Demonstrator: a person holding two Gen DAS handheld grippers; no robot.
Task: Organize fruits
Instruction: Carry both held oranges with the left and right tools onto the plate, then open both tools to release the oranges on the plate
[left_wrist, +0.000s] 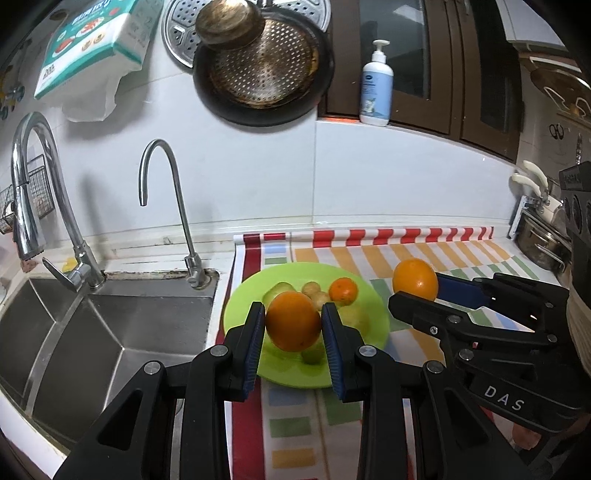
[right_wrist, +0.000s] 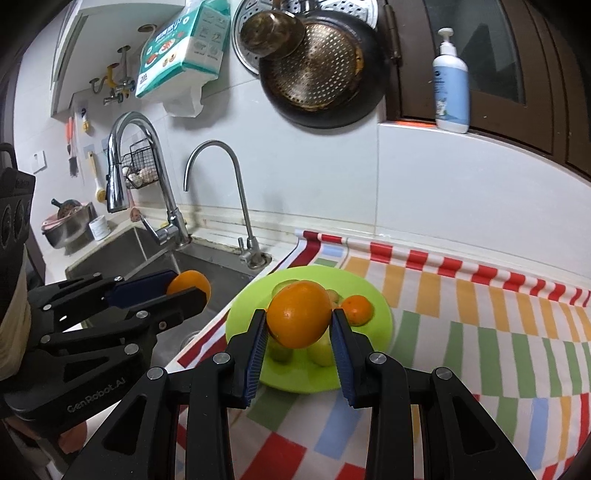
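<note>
My left gripper (left_wrist: 293, 314) is shut on a large orange (left_wrist: 293, 320), held above a lime-green plate (left_wrist: 243, 295). My right gripper (right_wrist: 299, 321) is shut on a second large orange (right_wrist: 299, 314) over the same green plate (right_wrist: 380, 314). On the plate lie a small tangerine (left_wrist: 343, 291), a green fruit (left_wrist: 279, 290) and several small yellowish fruits (left_wrist: 316, 291). The tangerine (right_wrist: 356, 309) also shows in the right wrist view. Each gripper appears in the other's view: the right one (left_wrist: 417, 291) at the right, the left one (right_wrist: 188, 291) at the left over the sink.
A steel double sink (left_wrist: 92, 332) with two taps (left_wrist: 170, 206) lies left of the plate. A striped, checked cloth (right_wrist: 480, 332) covers the counter. A pan (left_wrist: 262, 70) and strainers hang on the wall, a pump bottle (left_wrist: 376, 88) stands on the sill, pots (left_wrist: 539, 243) sit far right.
</note>
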